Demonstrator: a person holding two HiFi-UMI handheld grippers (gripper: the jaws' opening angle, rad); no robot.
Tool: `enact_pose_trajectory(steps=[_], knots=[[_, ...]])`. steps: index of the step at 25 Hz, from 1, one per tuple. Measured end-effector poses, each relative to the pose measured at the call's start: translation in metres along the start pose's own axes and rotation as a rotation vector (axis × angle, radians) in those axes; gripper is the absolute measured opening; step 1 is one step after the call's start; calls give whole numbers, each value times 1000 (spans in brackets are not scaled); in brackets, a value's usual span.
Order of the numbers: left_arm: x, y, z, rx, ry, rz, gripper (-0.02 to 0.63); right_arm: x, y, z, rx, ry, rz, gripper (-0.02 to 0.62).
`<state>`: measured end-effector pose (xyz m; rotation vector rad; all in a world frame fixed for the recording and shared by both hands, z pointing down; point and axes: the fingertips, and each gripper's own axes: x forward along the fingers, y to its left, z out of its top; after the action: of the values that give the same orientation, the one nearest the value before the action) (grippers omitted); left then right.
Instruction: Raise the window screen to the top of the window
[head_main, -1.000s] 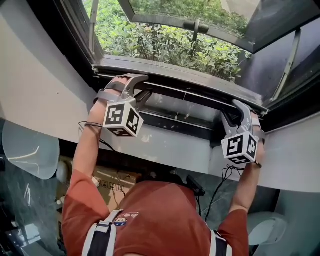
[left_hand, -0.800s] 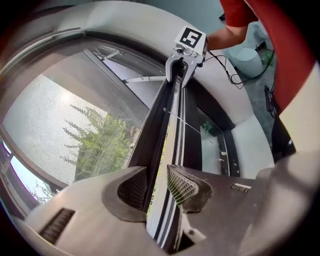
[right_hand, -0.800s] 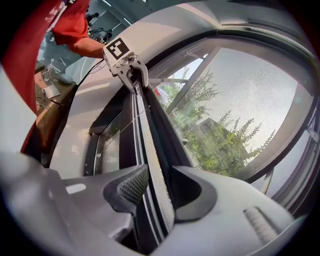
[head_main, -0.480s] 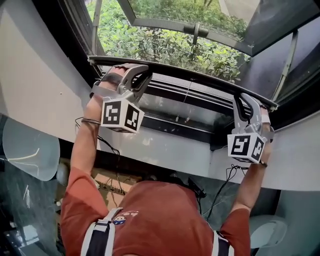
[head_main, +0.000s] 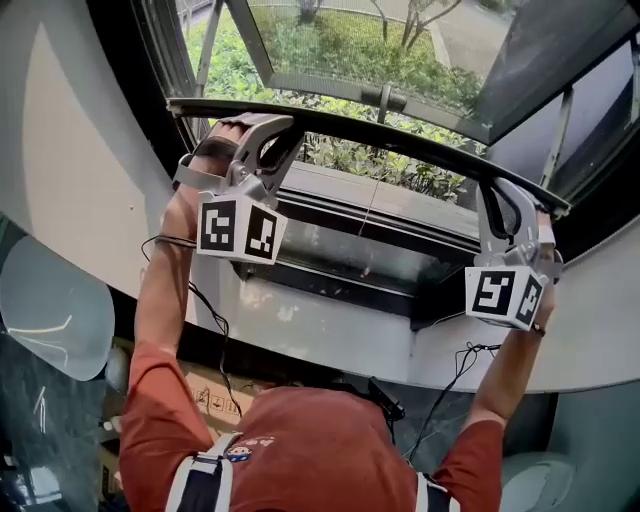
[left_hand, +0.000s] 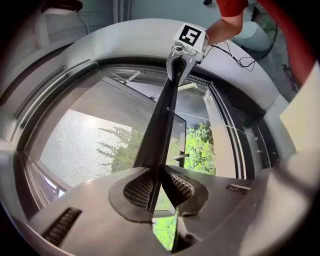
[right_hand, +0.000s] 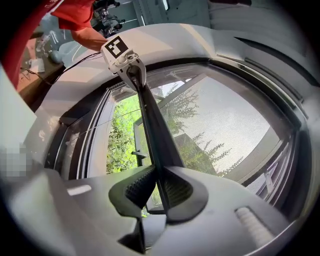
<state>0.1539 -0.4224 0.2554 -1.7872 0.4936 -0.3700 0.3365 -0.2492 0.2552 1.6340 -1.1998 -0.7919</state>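
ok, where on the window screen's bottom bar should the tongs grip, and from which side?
Probably best on the screen bar near each end, coming from the room side with the tongs level. It is a long, thin, flat strip, so the pads can clamp its two faces. The left tongs and right tongs have just closed on it this way.

Daylight pours through a dark-framed window (head_main: 150, 50) set in a white wall (head_main: 70, 150). Beyond the fingers (left_hand: 137, 187), green bushes (head_main: 225, 70) grow outside. Far below them lies a dark glossy floor (head_main: 40, 400).

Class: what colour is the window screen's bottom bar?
Black bar; clearest in the head view.
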Motion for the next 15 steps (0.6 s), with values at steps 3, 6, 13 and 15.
enact_pose_trajectory(steps=[3, 6, 13, 15], knots=[[1, 27, 8, 21, -14, 42, 55, -1, -26, 10, -22, -18, -33, 58], [0, 55, 16, 42, -29, 80, 57, -2, -54, 20, -44, -37, -70, 58], [3, 108, 30, 71, -57, 152, 57, -3, -103, 39, -81, -55, -123, 58], [6, 123, 35, 76, -65, 169, 57, -2, -118, 43, -89, -61, -138, 58]])
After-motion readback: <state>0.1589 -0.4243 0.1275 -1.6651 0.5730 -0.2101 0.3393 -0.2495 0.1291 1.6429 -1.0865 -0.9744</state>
